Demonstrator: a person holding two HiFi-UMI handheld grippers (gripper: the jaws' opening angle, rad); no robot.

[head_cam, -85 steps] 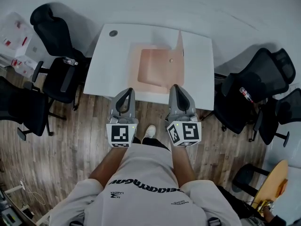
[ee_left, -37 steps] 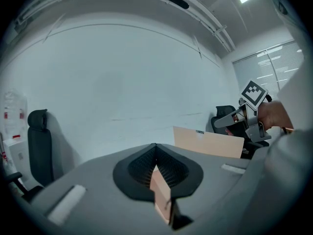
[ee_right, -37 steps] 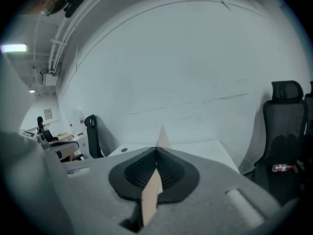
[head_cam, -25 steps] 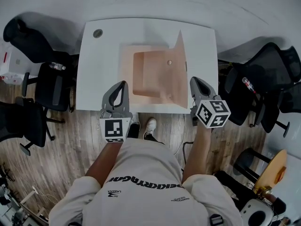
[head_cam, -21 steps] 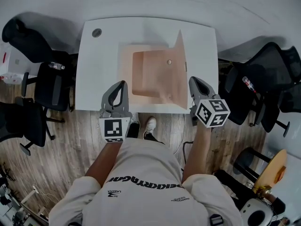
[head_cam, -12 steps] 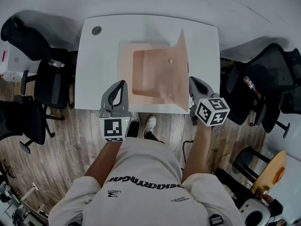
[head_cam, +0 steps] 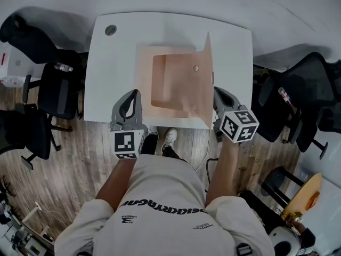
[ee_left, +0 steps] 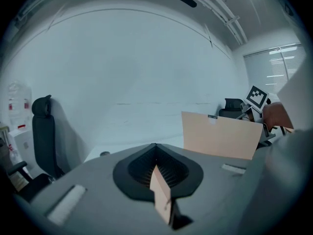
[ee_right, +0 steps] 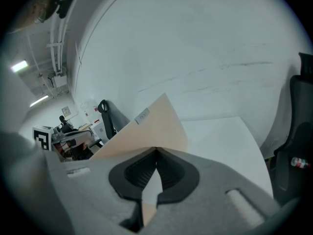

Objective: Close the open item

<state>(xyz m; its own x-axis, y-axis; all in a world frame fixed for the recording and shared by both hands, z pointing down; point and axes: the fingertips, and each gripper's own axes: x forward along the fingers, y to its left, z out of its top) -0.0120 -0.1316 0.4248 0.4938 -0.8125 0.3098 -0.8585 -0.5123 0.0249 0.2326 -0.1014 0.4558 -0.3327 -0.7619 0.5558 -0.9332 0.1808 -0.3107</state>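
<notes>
The right gripper (head_cam: pixel 218 96) clamps the manila folder's (head_cam: pixel 178 76) upright cover; the flat half lies to its left, pinned by the closed left gripper (head_cam: pixel 131 98).

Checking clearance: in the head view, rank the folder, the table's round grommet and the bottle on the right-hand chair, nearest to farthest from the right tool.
1. folder: its raised cover is clamped in the right tool.
2. bottle: on the black chair at right, off the table.
3. grommet: far-left corner of the table.
</notes>
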